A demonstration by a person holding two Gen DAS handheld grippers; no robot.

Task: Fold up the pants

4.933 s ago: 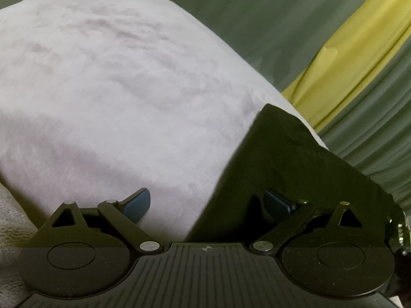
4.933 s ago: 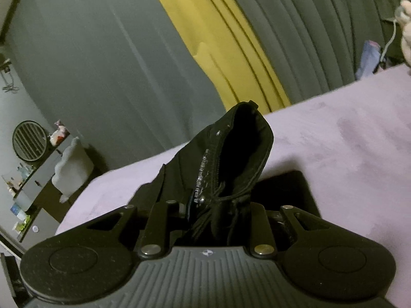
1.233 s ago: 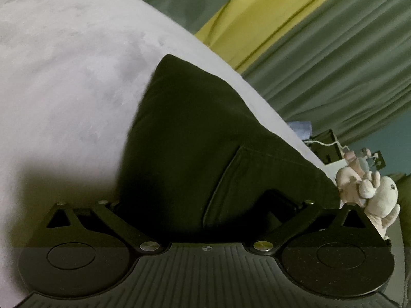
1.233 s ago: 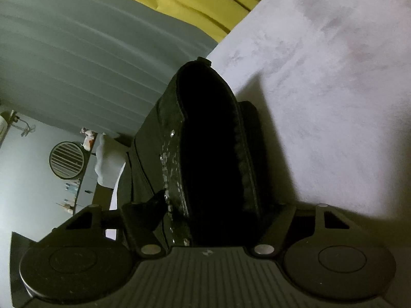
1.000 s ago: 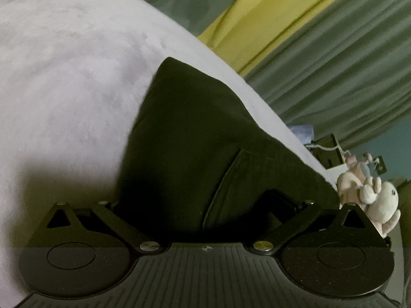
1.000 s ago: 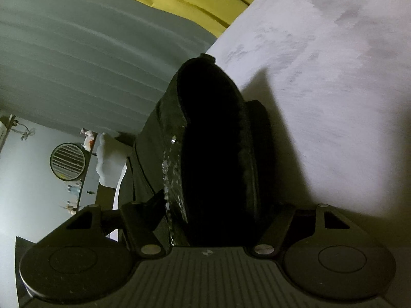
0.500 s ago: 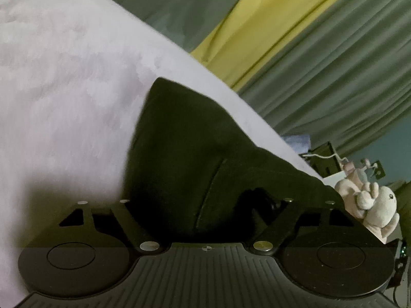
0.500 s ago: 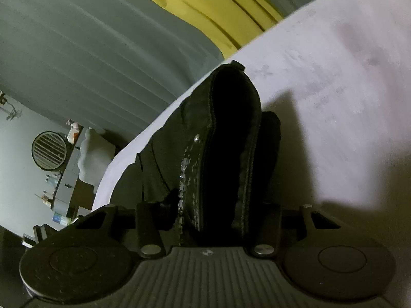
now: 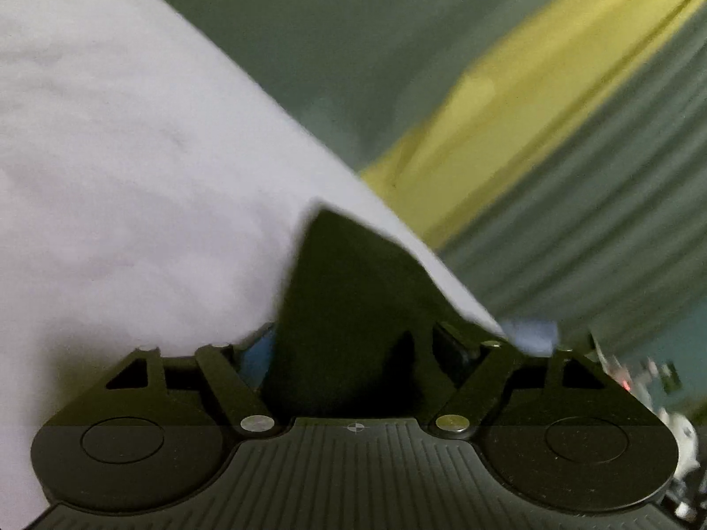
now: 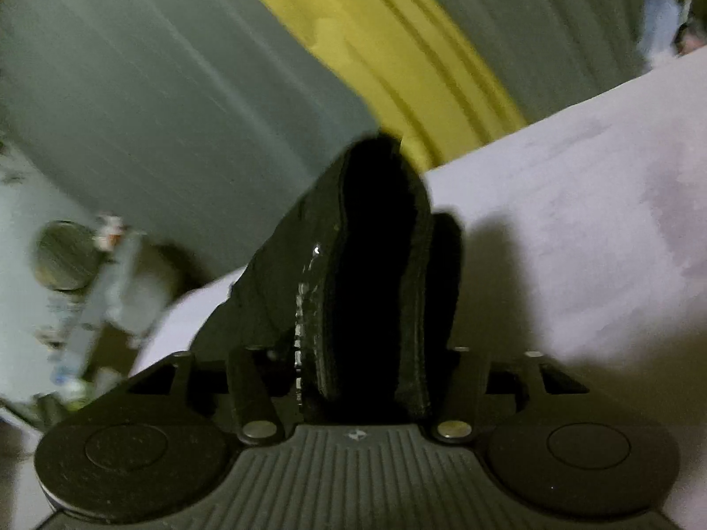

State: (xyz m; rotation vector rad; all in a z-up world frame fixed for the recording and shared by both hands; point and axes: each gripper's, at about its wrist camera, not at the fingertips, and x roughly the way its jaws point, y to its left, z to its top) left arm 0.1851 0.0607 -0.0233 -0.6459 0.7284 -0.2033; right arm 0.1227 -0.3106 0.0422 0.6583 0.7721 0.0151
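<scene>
Gripping the black pants from both ends over a pale lilac bed cover.
The left gripper pinches a flat fabric corner; the right gripper clamps the bunched waistband, zipper teeth showing, with grey and yellow curtains beyond, all blurred.

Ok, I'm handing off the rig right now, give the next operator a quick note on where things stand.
Left gripper: black pants between its fingers, blue pad showing beside the cloth; grip state unclear.
Right gripper: shut on the bunched waistband end, zipper teeth visible.
The pants are raised over the pale lilac bedspread, with part trailing onto it. Both views are motion-blurred.
Done: both ends picked up.
Left: lay the fold down, release, and check it lies flat.
</scene>
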